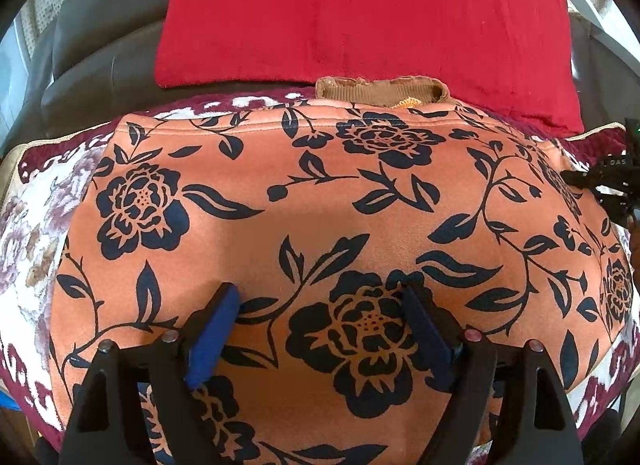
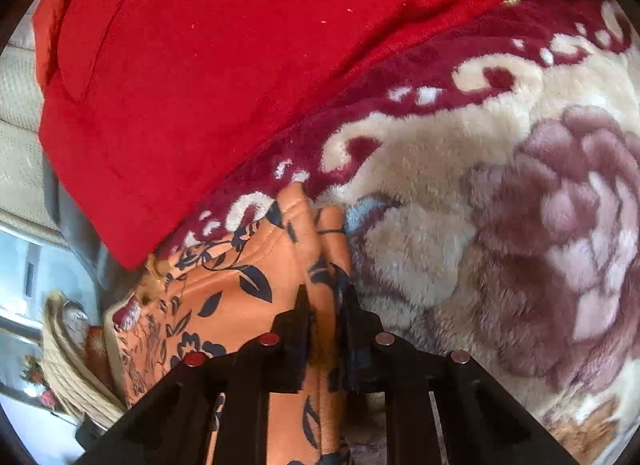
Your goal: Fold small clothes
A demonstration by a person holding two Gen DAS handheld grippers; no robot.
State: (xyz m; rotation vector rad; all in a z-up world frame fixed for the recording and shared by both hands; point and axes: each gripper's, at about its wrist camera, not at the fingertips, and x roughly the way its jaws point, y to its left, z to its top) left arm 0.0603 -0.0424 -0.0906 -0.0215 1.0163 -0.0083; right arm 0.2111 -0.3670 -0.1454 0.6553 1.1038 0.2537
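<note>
An orange garment with dark blue flowers (image 1: 320, 205) lies spread flat on a plush blanket, its brown ribbed collar (image 1: 380, 91) at the far edge. My left gripper (image 1: 320, 297) is open just above the garment's near middle, holding nothing. My right gripper (image 2: 326, 297) is shut on a bunched edge of the same orange garment (image 2: 256, 265) at its right side. The right gripper also shows at the right edge of the left wrist view (image 1: 600, 181).
A red cloth (image 1: 360, 13) lies beyond the garment, also in the right wrist view (image 2: 200, 65). The maroon and cream floral blanket (image 2: 500, 205) covers the surface. A dark leather seat back (image 1: 88, 57) rises at the back left. A woven straw item (image 2: 72, 377) sits at left.
</note>
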